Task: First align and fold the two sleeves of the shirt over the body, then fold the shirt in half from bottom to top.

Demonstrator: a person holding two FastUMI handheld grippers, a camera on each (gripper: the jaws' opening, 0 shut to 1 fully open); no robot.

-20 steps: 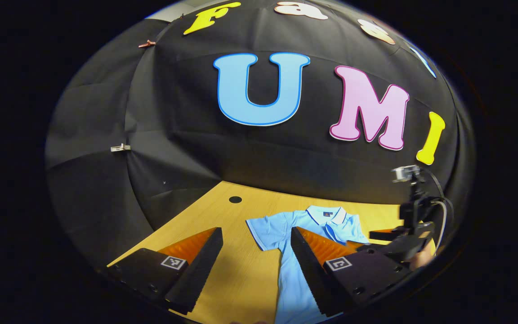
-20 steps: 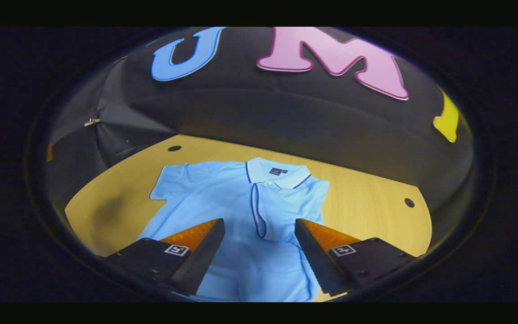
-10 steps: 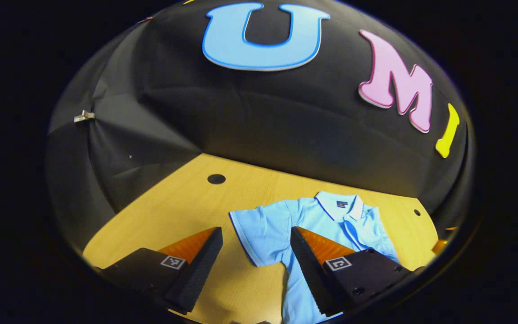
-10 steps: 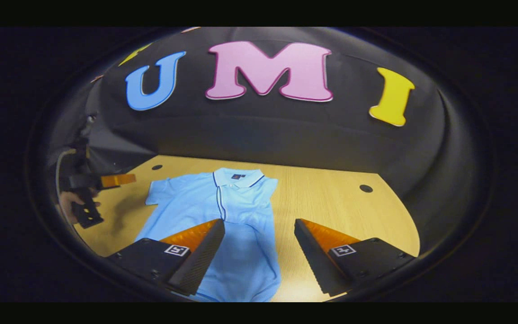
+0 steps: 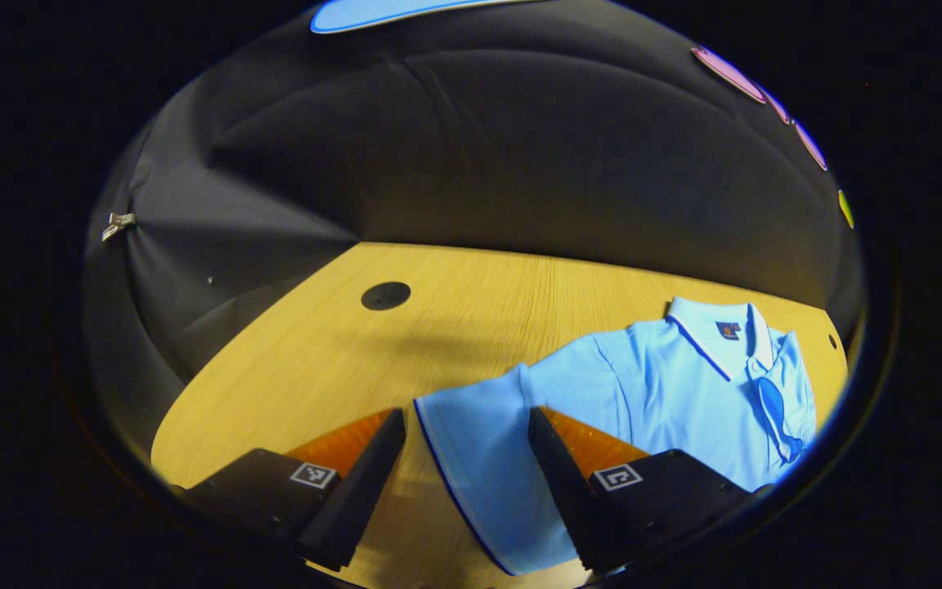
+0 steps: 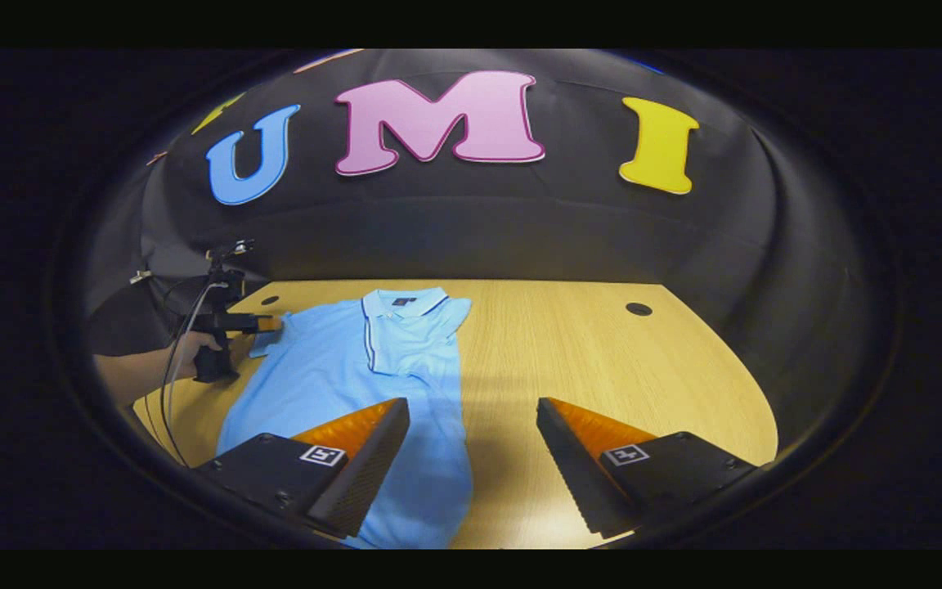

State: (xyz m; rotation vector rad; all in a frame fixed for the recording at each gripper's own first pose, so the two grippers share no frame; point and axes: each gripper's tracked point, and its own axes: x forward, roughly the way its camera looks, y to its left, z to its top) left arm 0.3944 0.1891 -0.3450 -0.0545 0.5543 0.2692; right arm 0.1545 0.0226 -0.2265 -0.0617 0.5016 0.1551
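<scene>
A light blue polo shirt point(image 5: 667, 384) lies flat on the wooden table point(image 5: 316, 360), collar point(image 5: 716, 327) at the far end. Its left sleeve point(image 5: 471, 458) is spread out, and my left gripper point(image 5: 464, 417) hangs open low over it, one finger on each side of the sleeve. In the right gripper view the shirt point(image 6: 332, 368) lies at the left, its right sleeve point(image 6: 397, 348) folded over the chest. My right gripper point(image 6: 472, 405) is open above the shirt's right edge. A hand holds the left gripper point(image 6: 262, 324) at the far sleeve.
The table has a round cable hole point(image 5: 385, 295) at its back left and another point(image 6: 639, 308) at its back right. Bare wood point(image 6: 602, 352) stretches to the right of the shirt. The black cloth wall closes in behind the table.
My left gripper dropped and moved toward the left sleeve, which now lies between its fingers. My right gripper drew off to the right, from over the chest to the shirt's right edge.
</scene>
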